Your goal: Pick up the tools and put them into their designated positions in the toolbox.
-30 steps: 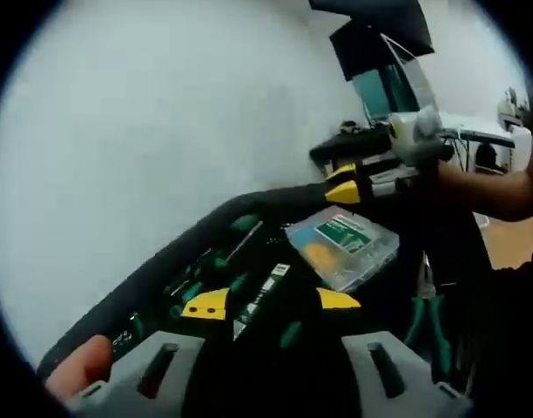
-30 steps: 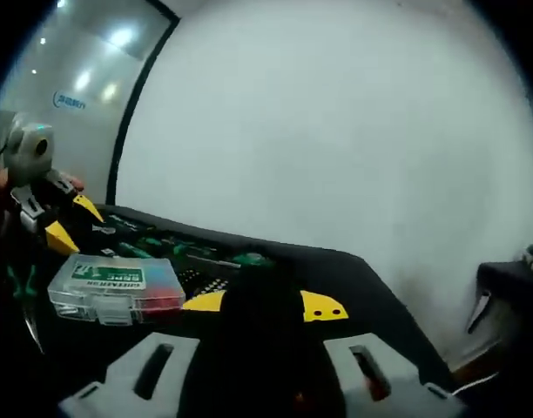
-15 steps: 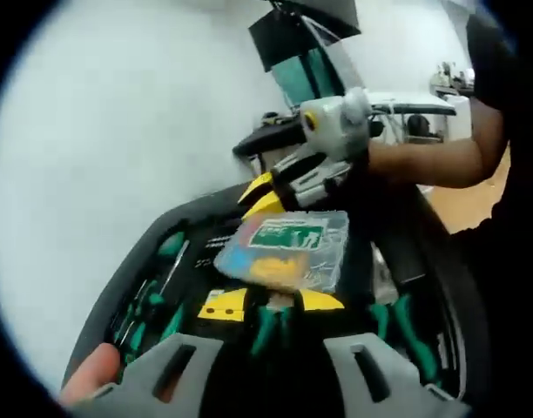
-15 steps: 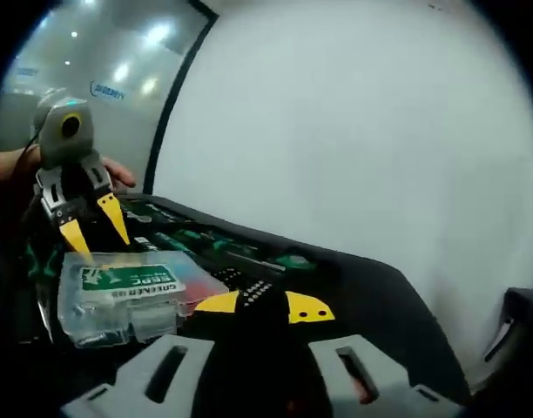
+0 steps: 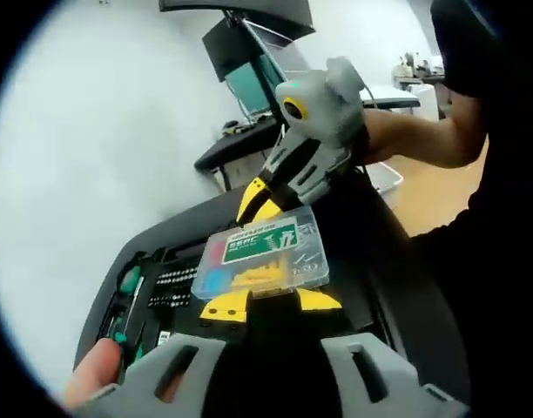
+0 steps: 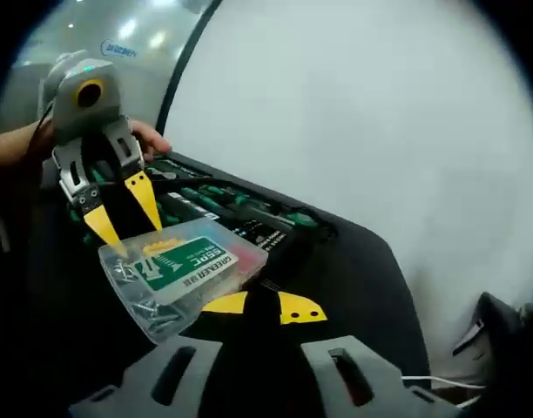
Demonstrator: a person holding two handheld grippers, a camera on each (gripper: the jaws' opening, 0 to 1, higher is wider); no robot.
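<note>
Two grippers meet over the open black toolbox [image 5: 397,261], which lies with its green-handled tools [image 6: 240,205] already seated in their slots, so the work now concerns one loose item. That item is the clear plastic parts case [image 5: 262,259] with the green label, held tilted above the tray rather than resting in it — apparently carried between both grippers so it stays steady on the way to its recess. The left gripper [image 5: 271,303] has its yellow tips nearly closed on the case's near edge; the right gripper [image 6: 262,305] clamps the opposite edge in the same way, and it shows in the left gripper view reaching in from beyond the case. A fingertip [image 5: 92,370] shows at the lower left, beside the left gripper's body. Which recess the case belongs to I cannot tell.
</note>
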